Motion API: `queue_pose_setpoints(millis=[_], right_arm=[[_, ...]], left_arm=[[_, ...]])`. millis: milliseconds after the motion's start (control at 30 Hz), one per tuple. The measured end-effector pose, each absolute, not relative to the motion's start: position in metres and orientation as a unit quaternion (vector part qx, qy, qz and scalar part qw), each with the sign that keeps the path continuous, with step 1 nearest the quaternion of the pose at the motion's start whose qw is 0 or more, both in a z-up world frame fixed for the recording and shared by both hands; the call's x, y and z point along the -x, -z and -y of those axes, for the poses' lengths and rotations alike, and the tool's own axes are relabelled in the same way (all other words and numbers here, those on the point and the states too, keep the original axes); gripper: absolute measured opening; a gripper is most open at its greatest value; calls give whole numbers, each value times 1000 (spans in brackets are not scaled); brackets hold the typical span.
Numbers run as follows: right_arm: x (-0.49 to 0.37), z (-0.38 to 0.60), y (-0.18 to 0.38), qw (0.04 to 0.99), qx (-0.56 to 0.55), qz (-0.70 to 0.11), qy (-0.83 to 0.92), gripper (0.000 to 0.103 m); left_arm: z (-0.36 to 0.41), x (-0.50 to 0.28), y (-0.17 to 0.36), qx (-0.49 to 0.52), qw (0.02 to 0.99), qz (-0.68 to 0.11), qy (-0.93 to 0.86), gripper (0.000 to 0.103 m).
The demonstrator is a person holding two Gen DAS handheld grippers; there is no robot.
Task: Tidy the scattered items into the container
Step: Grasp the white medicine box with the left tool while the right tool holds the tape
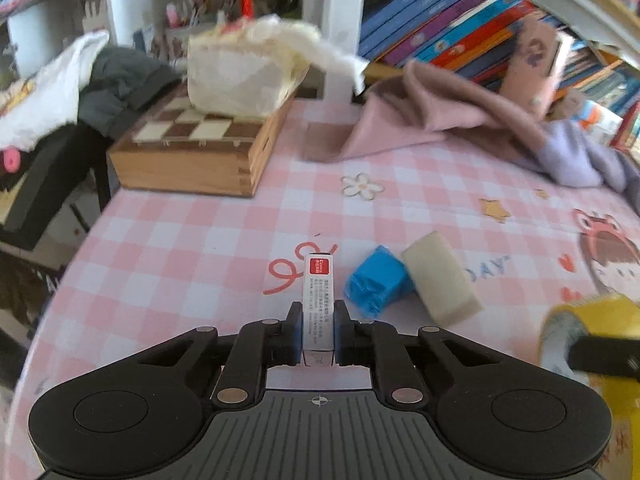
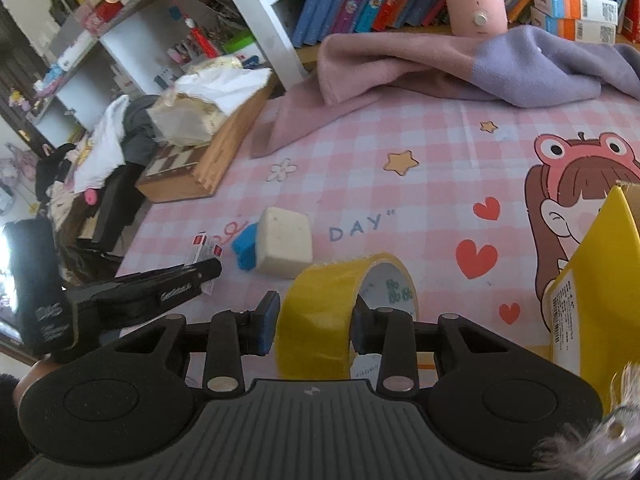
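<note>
My left gripper (image 1: 317, 312) is shut on a small white box with a red label (image 1: 318, 300), held on edge between the pads just above the pink checked tablecloth. A blue eraser-like block (image 1: 378, 280) and a cream sponge block (image 1: 440, 280) lie just right of it. My right gripper (image 2: 314, 316) is shut on a yellow tape roll (image 2: 324, 312), its pads on the roll's band. The yellow container (image 2: 596, 280) stands at the right edge of the right wrist view. The left gripper (image 2: 200, 276) and the white box (image 2: 202, 246) also show there, at the left.
A wooden chess box (image 1: 192, 152) with a tissue pack (image 1: 240, 76) on it sits at the table's back left. A pink and lilac cloth (image 1: 460, 120) lies at the back, in front of a row of books (image 1: 460, 32). The table's left edge (image 1: 80, 248) drops off to clutter.
</note>
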State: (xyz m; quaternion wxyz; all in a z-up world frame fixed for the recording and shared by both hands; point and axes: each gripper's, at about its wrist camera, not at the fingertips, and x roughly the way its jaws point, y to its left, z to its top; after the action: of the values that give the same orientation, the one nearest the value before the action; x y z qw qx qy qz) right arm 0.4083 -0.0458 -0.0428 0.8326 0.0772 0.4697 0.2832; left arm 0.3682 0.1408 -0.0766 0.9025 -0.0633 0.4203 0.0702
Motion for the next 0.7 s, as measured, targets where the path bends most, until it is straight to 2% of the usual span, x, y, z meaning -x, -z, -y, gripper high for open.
queue_pose_setpoints(millis=[267,700], right_arm=[[-386,49,31,829,-70,-466,-300,33],[-321,63,14,807,-83,-491,-319,33]], left_arm=[[-144,-308,43,108,906,-406,-52,13],[-139,-226,17,192,897,-399,4,13]])
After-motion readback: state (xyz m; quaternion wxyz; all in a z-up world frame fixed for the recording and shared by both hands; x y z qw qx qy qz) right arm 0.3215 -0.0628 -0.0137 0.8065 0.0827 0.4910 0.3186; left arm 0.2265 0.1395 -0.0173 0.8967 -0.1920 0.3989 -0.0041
